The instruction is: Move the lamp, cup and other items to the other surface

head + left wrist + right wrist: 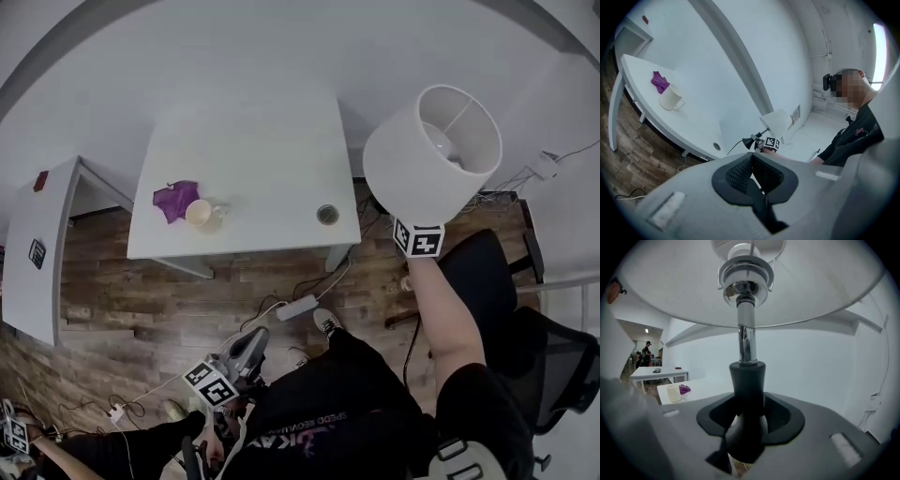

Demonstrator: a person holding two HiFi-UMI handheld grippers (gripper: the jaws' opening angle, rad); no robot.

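**Right gripper:** The jaws stand part-open and are clamped on the black neck of the lamp. The lamp stands upright between them, with its chrome rod and the underside of the shade directly above. It is held in the air beyond the right edge of the table, clear of the tabletop.

**Left gripper:** The jaws are closed together with nothing between them. It is held low by the person's legs, well apart from the lamp.

**Cup:** It stands on the table near the front left, just beside a purple cloth. Whether the two touch cannot be settled.

**Differences between views:**
- The head view looks down into the shade, which hides the right jaws and the neck.
- Only the right gripper view shows the grip.
- The left gripper view shows the lamp from the side, with a thin cord trailing from its dark lower end.
- The right gripper view also takes in a second table far back.

**Obscured:** The lamp's lower end is partly cut off by the gripper body in the right gripper view. The items on the far table are too small to identify.
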